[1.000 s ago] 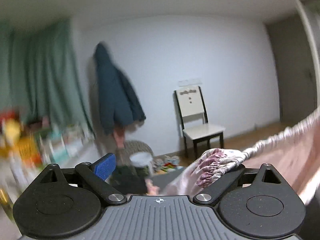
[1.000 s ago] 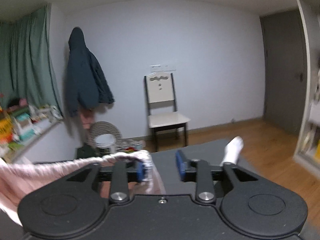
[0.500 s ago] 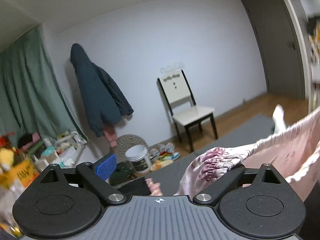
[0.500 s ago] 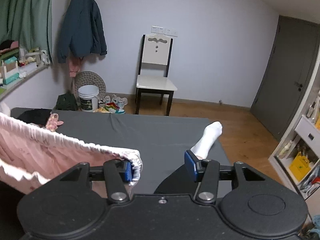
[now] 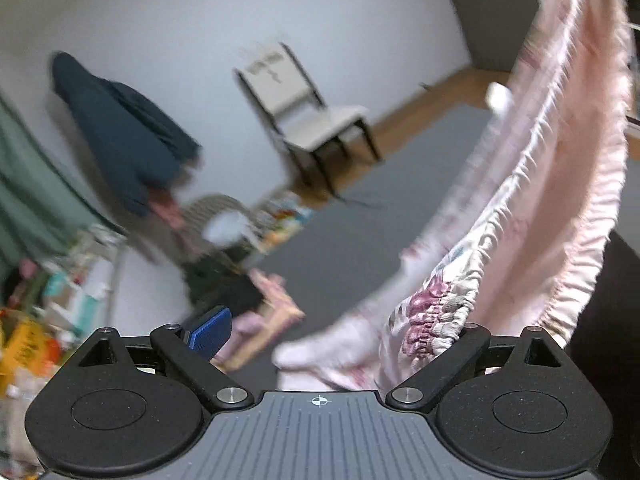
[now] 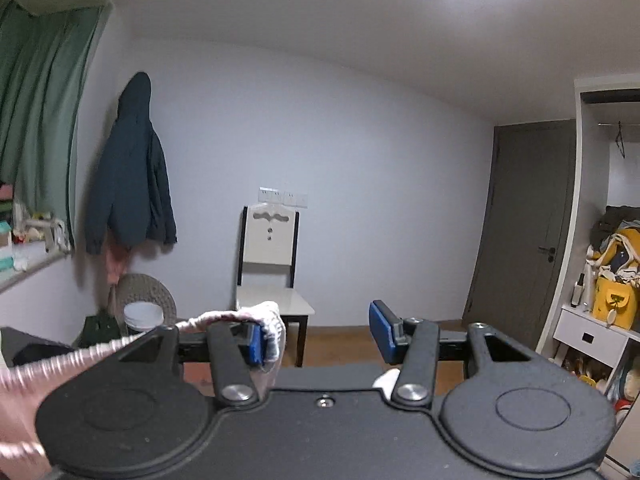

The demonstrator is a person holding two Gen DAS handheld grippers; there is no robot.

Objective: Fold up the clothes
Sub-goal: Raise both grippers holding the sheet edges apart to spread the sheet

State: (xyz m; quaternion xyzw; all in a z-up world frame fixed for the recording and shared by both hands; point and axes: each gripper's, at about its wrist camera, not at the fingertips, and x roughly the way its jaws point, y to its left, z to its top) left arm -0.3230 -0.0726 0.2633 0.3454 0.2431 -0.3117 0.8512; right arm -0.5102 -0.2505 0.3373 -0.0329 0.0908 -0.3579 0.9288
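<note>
Left wrist view: pink garment (image 5: pixel 540 216) hangs stretched above grey mat (image 5: pixel 360 224).
Both jaws stand wide apart; left gripper (image 5: pixel 320 332) and right gripper (image 6: pixel 316 338) each carry waistband hooked over one finger.

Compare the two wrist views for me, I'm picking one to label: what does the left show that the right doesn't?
Only the left view shows the dark grey mat and the long hanging stretch of the pink garment. Only the right view shows the grey door and the shelf unit. Both show the chair, the dark jacket on the wall, and garment hem draped over one open gripper's fingers.
</note>
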